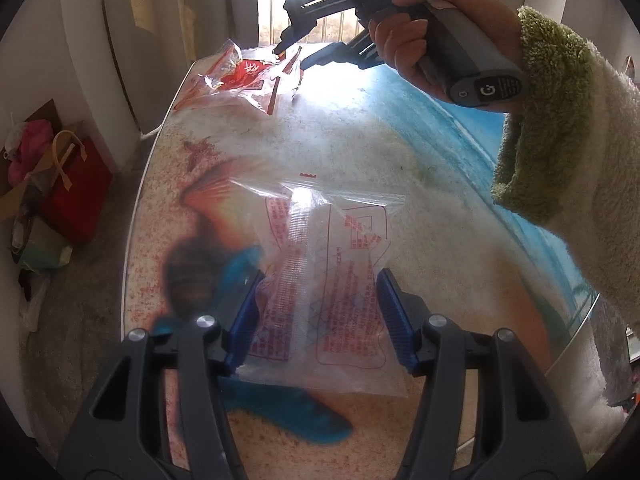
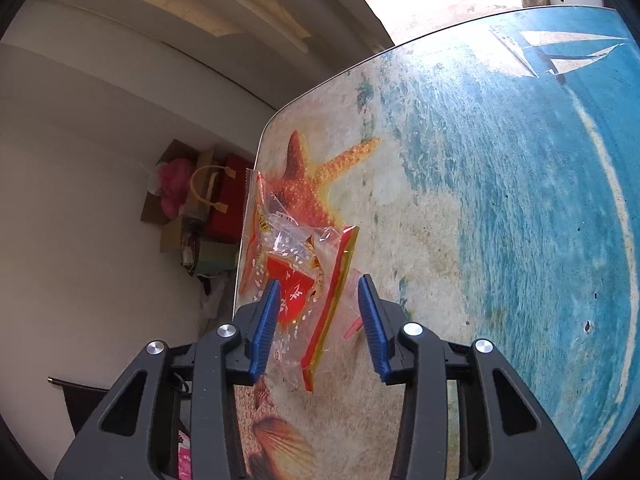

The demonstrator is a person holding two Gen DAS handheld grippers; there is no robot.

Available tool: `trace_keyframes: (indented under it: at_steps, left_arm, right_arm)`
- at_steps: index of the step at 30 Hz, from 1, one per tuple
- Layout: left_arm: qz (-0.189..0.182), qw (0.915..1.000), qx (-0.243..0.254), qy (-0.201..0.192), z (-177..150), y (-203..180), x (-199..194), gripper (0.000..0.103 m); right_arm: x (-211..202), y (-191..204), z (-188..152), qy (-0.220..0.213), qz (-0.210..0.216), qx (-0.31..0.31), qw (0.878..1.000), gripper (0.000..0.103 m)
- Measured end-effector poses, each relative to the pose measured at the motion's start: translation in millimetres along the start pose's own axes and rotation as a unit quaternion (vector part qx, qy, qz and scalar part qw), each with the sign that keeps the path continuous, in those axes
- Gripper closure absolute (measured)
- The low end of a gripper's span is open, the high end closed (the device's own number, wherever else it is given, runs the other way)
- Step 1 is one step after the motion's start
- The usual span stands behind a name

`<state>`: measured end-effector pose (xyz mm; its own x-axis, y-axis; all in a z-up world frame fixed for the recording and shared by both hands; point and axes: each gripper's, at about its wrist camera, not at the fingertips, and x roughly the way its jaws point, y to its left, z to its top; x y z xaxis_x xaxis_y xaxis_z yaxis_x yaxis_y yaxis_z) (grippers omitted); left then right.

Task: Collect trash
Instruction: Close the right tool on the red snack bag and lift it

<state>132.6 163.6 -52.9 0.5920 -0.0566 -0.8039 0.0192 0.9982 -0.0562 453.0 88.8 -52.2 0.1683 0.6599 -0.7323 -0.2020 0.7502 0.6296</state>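
A clear plastic wrapper with red print [image 1: 320, 280] lies flat on the table [image 1: 360, 132] between the blue pads of my left gripper [image 1: 320, 304], which is open around it. A crumpled red and clear snack wrapper [image 2: 296, 276] lies near the table's left edge; it also shows in the left wrist view [image 1: 240, 76]. My right gripper [image 2: 320, 320] is open over it, its pads on either side. In the left wrist view my right gripper [image 1: 292, 54] is held by a hand in a green-cuffed sleeve.
The table top [image 2: 480, 200] carries a beach print with a starfish and sea. On the floor left of the table stand a red bag [image 1: 76, 192], boxes and a pink bundle [image 2: 176, 184]. A wall and curtains lie behind.
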Motion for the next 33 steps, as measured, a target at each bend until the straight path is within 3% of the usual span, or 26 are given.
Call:
trace_keyframes:
  at_steps: [2,7,13,19,24,26,28,30,32,33]
  left_arm:
    - [0.001,1.0000,0.001,0.000,0,-1,0,0.048]
    - [0.002,1.0000,0.001,0.000,-1,-2,-1,0.047]
    - [0.002,1.0000,-0.006,0.003,-1,-2,0,0.047]
    - [-0.007,0.9999,-0.012,0.005,-1,-5,-2,0.047]
    - [-0.031,0.9993,-0.019,0.012,4,-7,2,0.047]
    - [-0.038,0.9990,-0.019,0.015,6,-12,3,0.047]
    - [-0.045,0.9987,-0.016,0.016,8,-18,4,0.045]
    - [-0.047,0.9987,-0.011,0.018,8,-23,5,0.042]
    - [-0.042,0.9989,-0.004,0.019,8,-29,6,0.039]
    - [-0.039,0.9990,0.000,0.021,8,-32,6,0.039]
  right_arm:
    - [-1,-4,0,-0.001,0.002,0.007,1.000,0.095]
    - [-22,-17,-5,-0.015,0.009,0.020,1.000,0.099]
    - [-84,-34,-34,-0.040,-0.002,0.002,0.999,0.099]
    - [-172,-102,-99,-0.077,0.001,0.069,0.995,0.099]
    - [-229,-169,-182,-0.117,0.021,0.186,0.975,0.099]
    - [-241,-188,-215,-0.130,0.029,0.228,0.964,0.095]
    - [-250,-197,-241,-0.139,0.011,0.248,0.959,0.094]
    - [-260,-200,-260,-0.145,-0.020,0.253,0.956,0.085]
    - [-275,-200,-269,-0.163,-0.062,0.241,0.955,0.070]
    - [-285,-197,-272,-0.176,-0.086,0.228,0.954,0.069]
